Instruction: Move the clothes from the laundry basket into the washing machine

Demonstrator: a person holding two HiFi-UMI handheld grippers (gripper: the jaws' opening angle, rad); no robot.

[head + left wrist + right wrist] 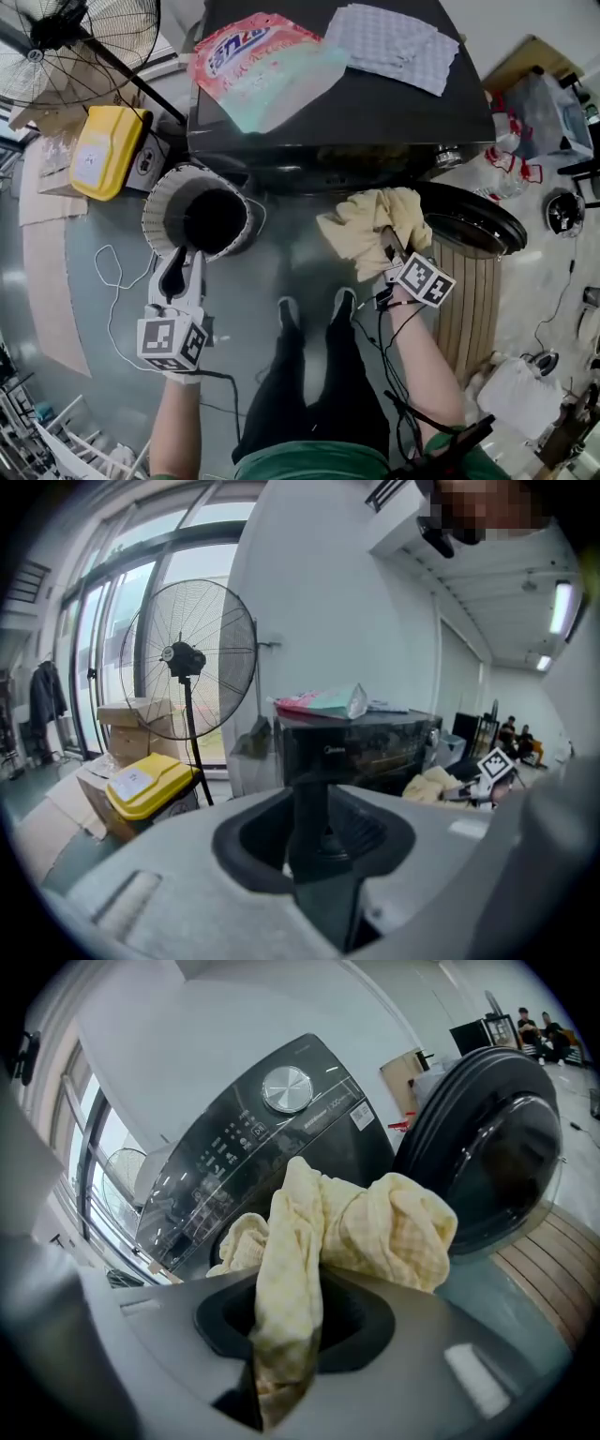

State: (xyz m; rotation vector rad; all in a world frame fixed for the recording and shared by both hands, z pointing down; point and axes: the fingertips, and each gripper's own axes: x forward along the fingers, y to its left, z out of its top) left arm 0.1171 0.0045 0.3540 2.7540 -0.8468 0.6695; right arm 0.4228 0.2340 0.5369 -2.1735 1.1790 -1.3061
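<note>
Feet and dark trouser legs sit nearest in the head view, on a grey floor between the two tools. To one side, the left gripper (174,267) has its jaws pressed together with nothing between them, and its tip hangs at the near rim of the laundry basket (159,202). The basket's inside is dark, so I cannot tell whether more clothes lie there.

On the other side, the right gripper (386,246) pinches a pale yellow cloth (370,220). Its own view shows one narrow fold caught between the jaws, while the bulk bunches loose above and ahead of them. The cloth hangs in the air in front of the washing machine (394,112), with the open door (473,220) just beside it. The bundle hides most of the drum opening, so the cloth is not yet inside.

Farther back, a detergent bag (262,66) lies on the machine's top.

The grip looks like the main risk: with only a thin fold held, the heavy loose part could pull free and drop to the floor short of the drum. A trailing end could also catch on the door's edge or drape over the lip of the opening, leaving part of the cloth outside after release. A loose cable (108,281) on the floor near the basket could snag a foot.
</note>
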